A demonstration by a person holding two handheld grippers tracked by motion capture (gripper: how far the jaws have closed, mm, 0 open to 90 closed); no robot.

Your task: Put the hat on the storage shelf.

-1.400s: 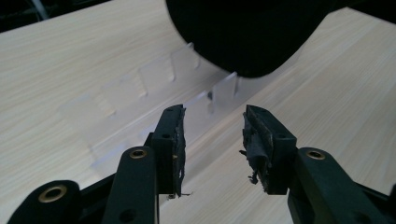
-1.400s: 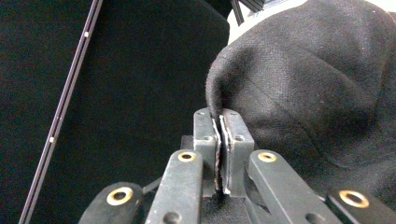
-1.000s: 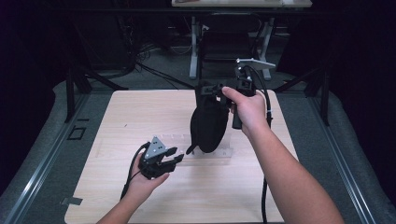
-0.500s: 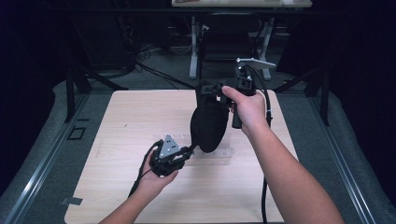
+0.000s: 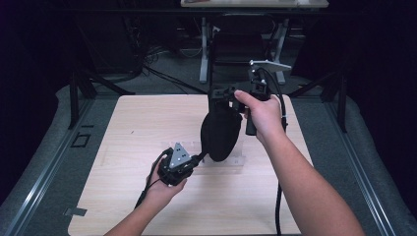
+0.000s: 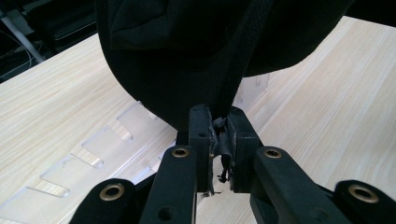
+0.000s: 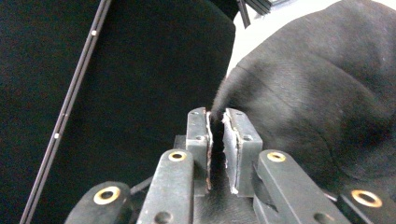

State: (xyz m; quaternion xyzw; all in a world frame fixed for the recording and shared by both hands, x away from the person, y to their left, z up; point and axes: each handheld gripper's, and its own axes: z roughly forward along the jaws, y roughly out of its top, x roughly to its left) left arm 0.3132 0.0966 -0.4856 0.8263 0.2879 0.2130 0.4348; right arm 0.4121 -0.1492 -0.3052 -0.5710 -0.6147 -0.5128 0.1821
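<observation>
At the left of the high view, the left gripper (image 5: 199, 158) sits low over the pale wooden desk (image 5: 123, 128), held in the person's left hand (image 5: 164, 189) with its grey three-cornered plate facing up. Its jaws have just been closing, and in the left gripper view they pinch a dark cord (image 6: 236, 70) or strap that hangs from the bottom of a black fabric pouch (image 6: 187, 51). Beneath the pouch, a clear plastic rack (image 6: 88, 154) with notches lies flat on the desk.

In the middle, the black fabric pouch (image 5: 221, 132) hangs in the air above the desk, stretched between the two grippers.

To the right and higher up, the right gripper (image 5: 223, 93) is held in the person's right hand (image 5: 263, 113) and grips the pouch at its top. In the right gripper view its jaws have eased apart a little, yet a fold of the black fabric (image 7: 299, 93) runs into the narrow gap and the pads (image 7: 198, 140) press on it.
</observation>
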